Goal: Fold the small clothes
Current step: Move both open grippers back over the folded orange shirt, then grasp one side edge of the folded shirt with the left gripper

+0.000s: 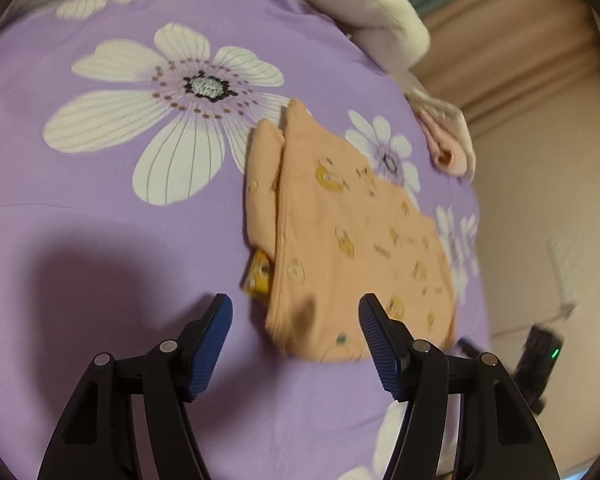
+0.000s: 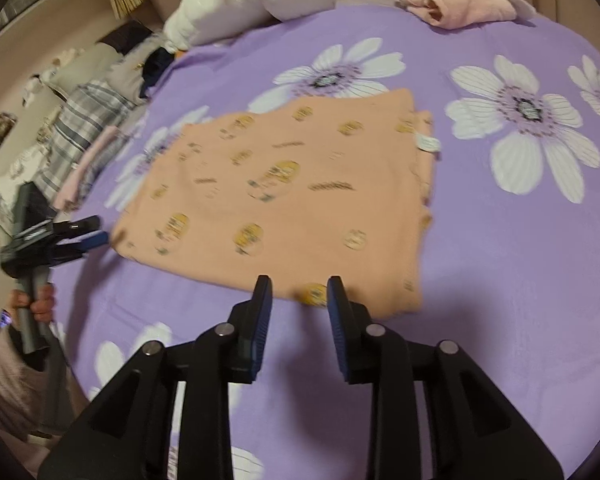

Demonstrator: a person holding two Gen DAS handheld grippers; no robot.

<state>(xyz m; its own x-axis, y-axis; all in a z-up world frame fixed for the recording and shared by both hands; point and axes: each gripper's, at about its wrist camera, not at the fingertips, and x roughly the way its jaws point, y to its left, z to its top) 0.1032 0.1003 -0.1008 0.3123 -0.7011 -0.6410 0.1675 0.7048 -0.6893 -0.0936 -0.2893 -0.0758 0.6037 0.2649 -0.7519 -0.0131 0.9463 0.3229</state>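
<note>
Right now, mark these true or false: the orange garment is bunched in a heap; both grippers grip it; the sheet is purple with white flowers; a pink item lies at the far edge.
1. The orange garment is bunched in a heap. False: it lies flat, folded.
2. Both grippers grip it. False: the left gripper and right gripper are open, holding nothing.
3. The sheet is purple with white flowers. True.
4. A pink item lies at the far edge. True.

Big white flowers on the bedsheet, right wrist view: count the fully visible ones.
2. One flower lies just beyond the orange garment; another lies to its right. Others are cut off or partly covered.
</note>
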